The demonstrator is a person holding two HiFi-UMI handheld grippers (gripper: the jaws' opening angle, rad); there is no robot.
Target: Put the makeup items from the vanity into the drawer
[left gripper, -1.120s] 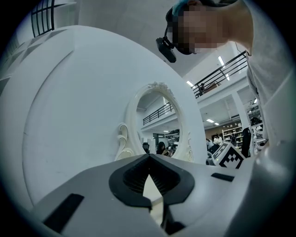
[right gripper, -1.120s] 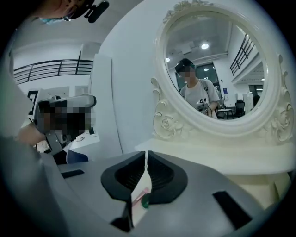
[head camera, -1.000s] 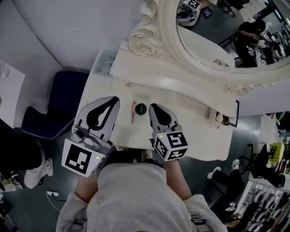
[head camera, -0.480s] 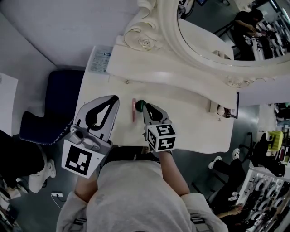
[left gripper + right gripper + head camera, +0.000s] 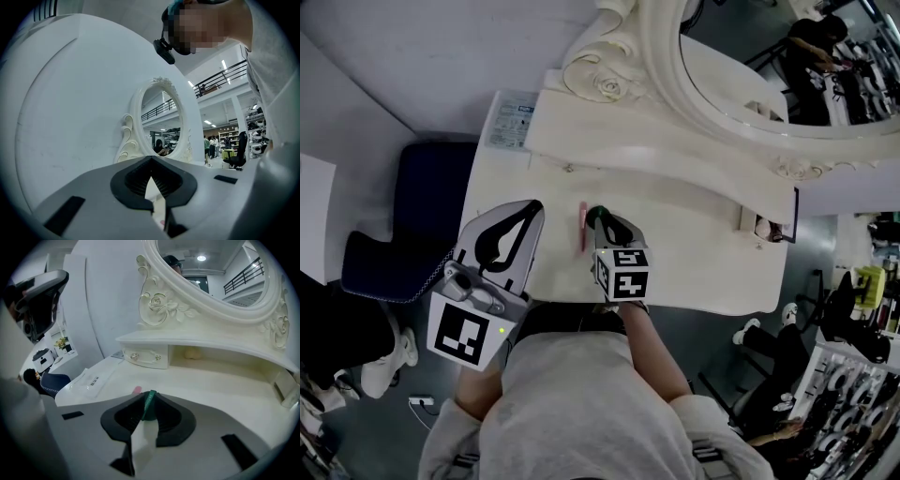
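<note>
The right tongs (image 5: 598, 221) pinch the small green makeup thing (image 5: 148, 407) by its thin edge. It looks light and slippery. The left tongs (image 5: 151, 162) are closed and empty.

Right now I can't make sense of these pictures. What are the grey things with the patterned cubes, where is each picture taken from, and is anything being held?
There is no robot here. A person holds a hand tool with two jaws in each hand, and the patterned cubes are part of those tools.

One picture comes from a camera on the person's head, looking down. The other two come from cameras riding on each tool, looking along its jaws.

Below is a white vanity with an ornate mirror. On the top lie a pink stick, a small green item and a leaflet.

The left gripper is over the vanity's left side, its jaws shut on nothing. The right gripper has its jaws closed on the green item, which shows as a green edge between the tips in that gripper's own view.
</note>
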